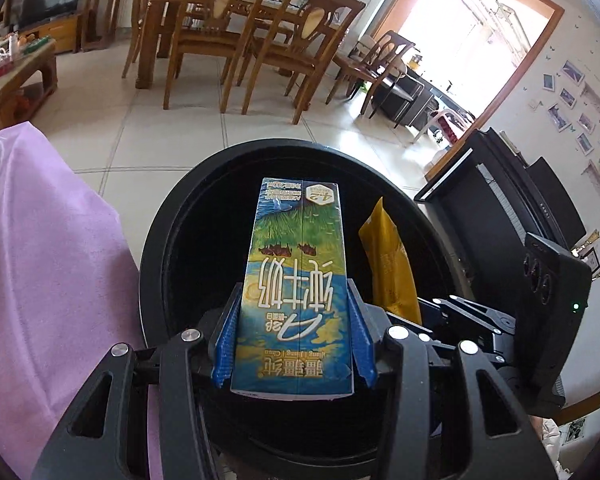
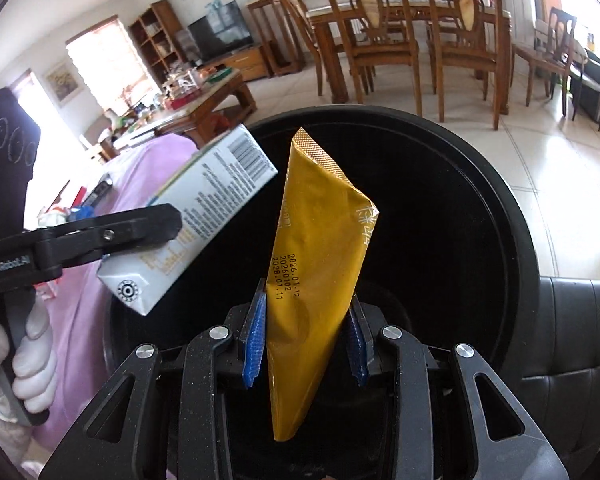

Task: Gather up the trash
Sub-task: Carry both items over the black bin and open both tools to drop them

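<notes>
Both wrist cameras tilt down, close over the black bin (image 1: 172, 216). Each sees the other's gripper; both catch the dining chairs (image 2: 380, 40).

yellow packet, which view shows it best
The right wrist view: the yellow packet fills the centre, clamped in the right gripper over the black bin, its printed date lines readable. The left wrist view shows only a strip of it beside the milk carton.

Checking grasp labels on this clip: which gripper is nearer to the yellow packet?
Right. The right gripper has its jaws clamped on the yellow packet; the left gripper, beside it, grips the milk carton over the black bin.
</notes>
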